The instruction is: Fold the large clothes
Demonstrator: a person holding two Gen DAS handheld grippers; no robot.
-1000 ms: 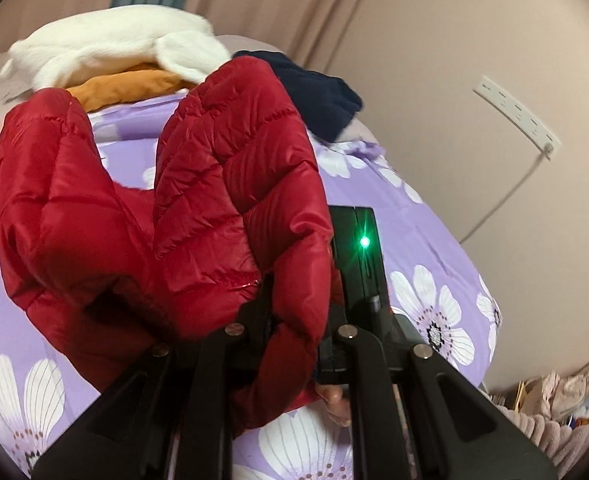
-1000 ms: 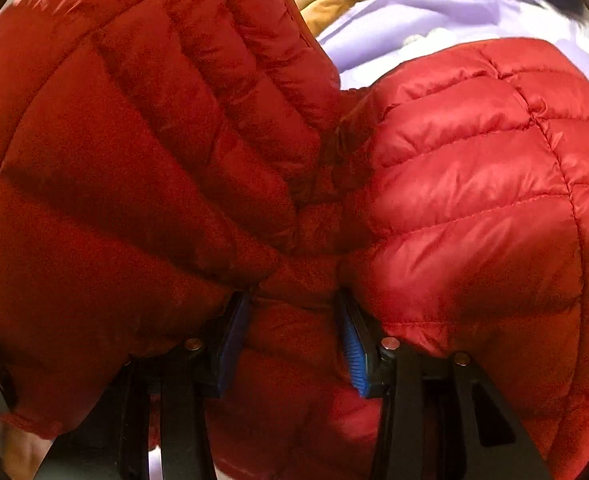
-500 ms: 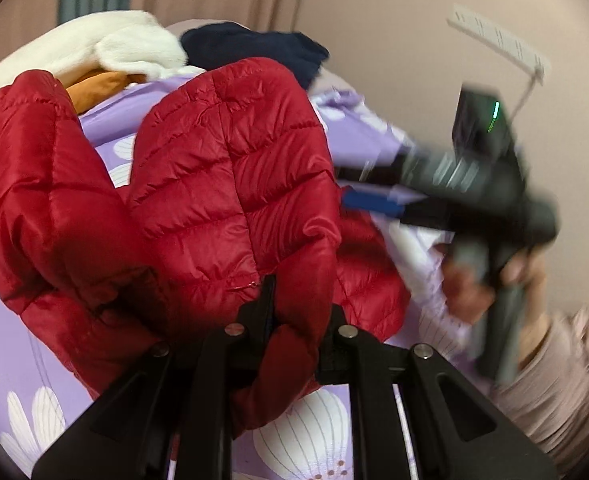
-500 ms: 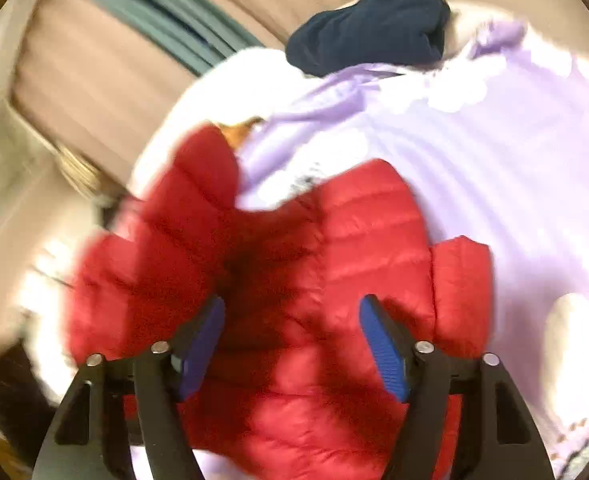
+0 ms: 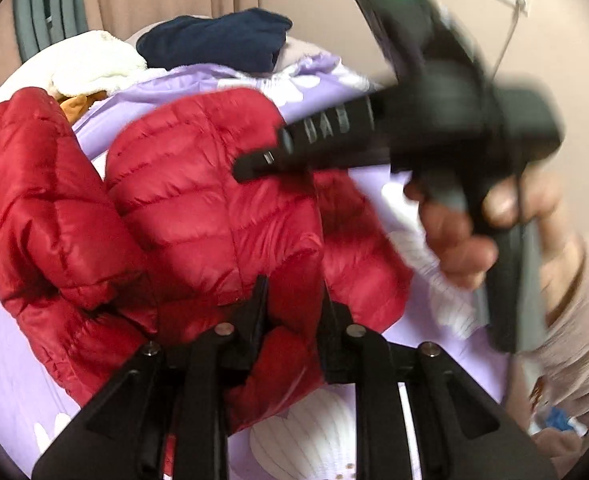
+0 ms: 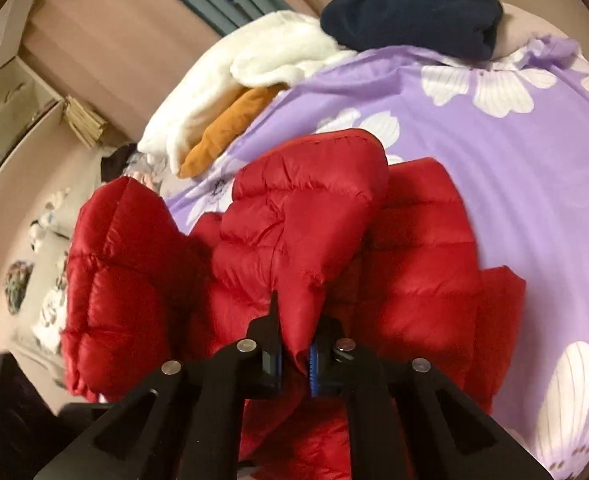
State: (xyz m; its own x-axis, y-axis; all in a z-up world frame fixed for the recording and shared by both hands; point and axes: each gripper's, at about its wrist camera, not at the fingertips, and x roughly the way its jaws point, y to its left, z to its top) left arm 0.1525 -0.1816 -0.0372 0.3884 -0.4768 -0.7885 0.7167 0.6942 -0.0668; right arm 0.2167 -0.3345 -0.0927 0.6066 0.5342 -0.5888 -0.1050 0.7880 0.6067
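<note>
Purple flowered bedding (image 6: 494, 168) covers the bed, with white (image 6: 254, 64), orange (image 6: 226, 128) and navy (image 6: 414, 4) garments piled at its far end. We find the red puffer jacket (image 5: 198, 184) bunched near its edge. Our left gripper (image 5: 294, 304) has just eased slightly, fingers clamped on a jacket fold; our right gripper (image 6: 294, 340) has just closed, pinching another fold

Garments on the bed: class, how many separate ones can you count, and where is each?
4. Red jacket nearest, pinched by both grippers; orange garment under the white fleece at the far edge; navy garment beside them. More may be hidden.
</note>
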